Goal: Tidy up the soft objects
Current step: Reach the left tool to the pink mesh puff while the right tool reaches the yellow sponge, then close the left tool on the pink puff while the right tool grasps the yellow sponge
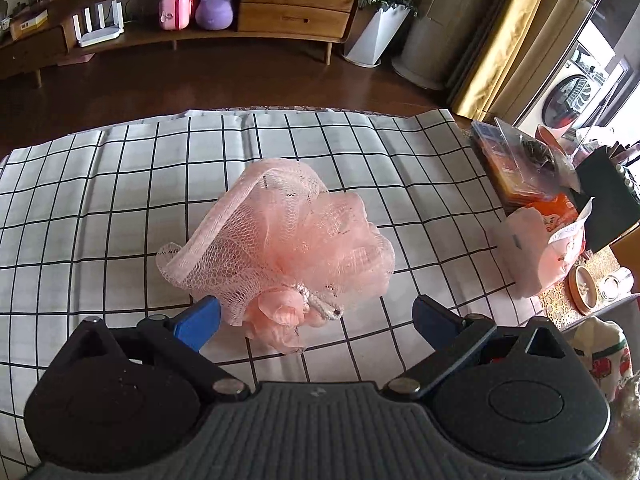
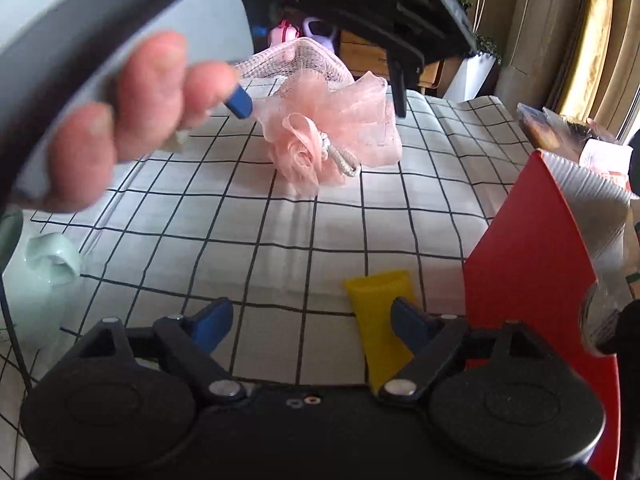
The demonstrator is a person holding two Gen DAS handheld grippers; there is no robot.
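A pink mesh bath pouf (image 1: 288, 248) with a white cord loop lies on the white checked cloth (image 1: 120, 208). My left gripper (image 1: 316, 316) is open, its blue fingertips (image 1: 200, 320) on either side of the pouf's near end, just short of it. In the right wrist view the pouf (image 2: 332, 128) lies farther off, with the left gripper (image 2: 320, 96) and the hand holding it above it. My right gripper (image 2: 312, 320) is open and empty, low over the cloth (image 2: 240, 224). A yellow tube (image 2: 376, 304) lies by its right fingertip.
A red box (image 2: 536, 264) stands at the right of the right gripper. A pale green cup (image 2: 44, 276) lies at its left. Bags, packets and jars (image 1: 552, 216) crowd the cloth's right edge. A wooden cabinet (image 1: 240, 12) stands across the floor.
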